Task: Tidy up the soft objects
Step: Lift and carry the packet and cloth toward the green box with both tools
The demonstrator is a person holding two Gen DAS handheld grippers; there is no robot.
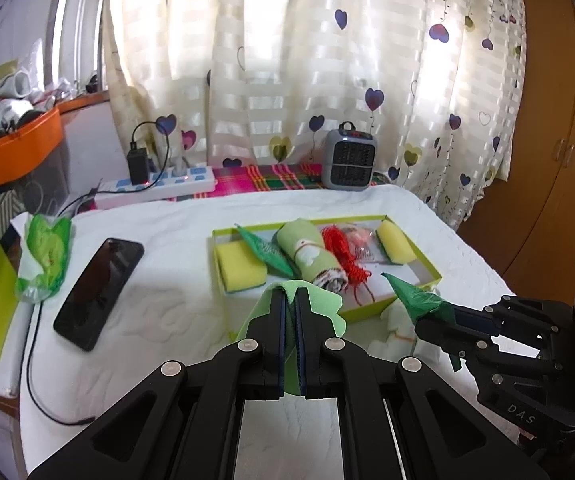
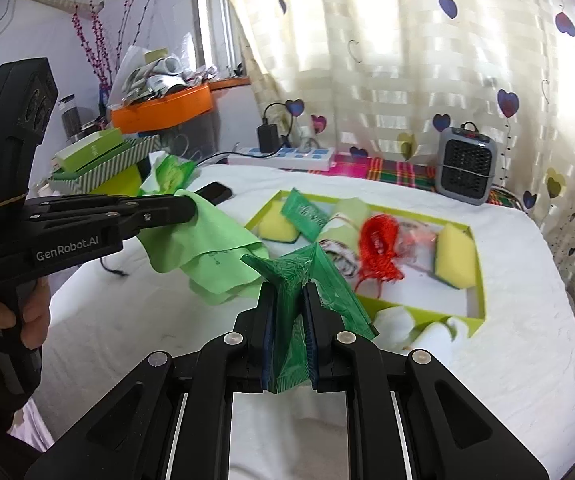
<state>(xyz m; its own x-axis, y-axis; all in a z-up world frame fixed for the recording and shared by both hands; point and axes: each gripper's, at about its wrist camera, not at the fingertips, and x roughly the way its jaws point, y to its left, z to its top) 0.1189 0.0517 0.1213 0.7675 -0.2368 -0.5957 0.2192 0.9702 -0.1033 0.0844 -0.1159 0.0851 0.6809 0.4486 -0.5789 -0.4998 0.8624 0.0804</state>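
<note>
The curtain (image 1: 327,60) was cream with pale stripes and purple hearts, above a white bed cover (image 1: 159,312). The lime-rimmed tray (image 2: 477,280) held yellow sponges (image 2: 453,256), red cord (image 2: 379,248) and a dark green packet (image 2: 307,212). A light green cloth (image 2: 215,256) hung from one black gripper (image 1: 290,296).

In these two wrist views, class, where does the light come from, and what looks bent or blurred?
Left wrist view: daylight glows through the heart-print curtain; the brown wooden wardrobe bows at the fisheye edge. Right wrist view: the same backlight; the red cord bundle looks slightly smeared.
</note>
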